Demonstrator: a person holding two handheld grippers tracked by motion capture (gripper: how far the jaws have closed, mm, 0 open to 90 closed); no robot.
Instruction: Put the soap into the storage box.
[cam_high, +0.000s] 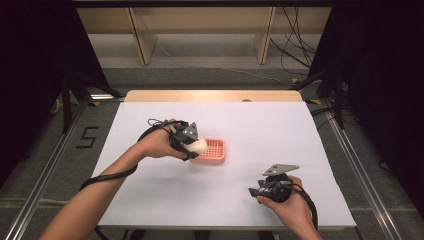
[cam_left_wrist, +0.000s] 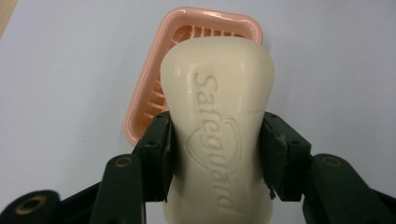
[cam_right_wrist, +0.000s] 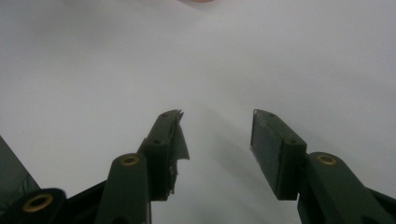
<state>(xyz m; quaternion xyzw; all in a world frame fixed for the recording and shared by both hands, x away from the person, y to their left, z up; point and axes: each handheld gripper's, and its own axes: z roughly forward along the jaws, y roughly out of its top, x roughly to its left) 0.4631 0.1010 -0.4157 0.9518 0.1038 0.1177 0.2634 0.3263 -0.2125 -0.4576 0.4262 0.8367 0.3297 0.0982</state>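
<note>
A cream bar of soap (cam_left_wrist: 217, 121) with raised lettering sits clamped between the two black jaws of my left gripper (cam_left_wrist: 217, 154). In the high view that left gripper (cam_high: 192, 145) holds the soap (cam_high: 198, 145) over the left end of a pink slatted soap dish (cam_high: 216, 150). Beyond the soap in the left gripper view, the dish (cam_left_wrist: 154, 100) lies on the white table. My right gripper (cam_high: 256, 192) rests low at the table's front right, pointing left. Its jaws stand apart with nothing between them (cam_right_wrist: 217, 135).
A white sheet (cam_high: 280, 130) covers the table, with a wooden strip (cam_high: 210, 96) along the far edge. Black stands and loose cables line both sides of the floor. A pale wooden shelf frame (cam_high: 200, 30) stands behind the table.
</note>
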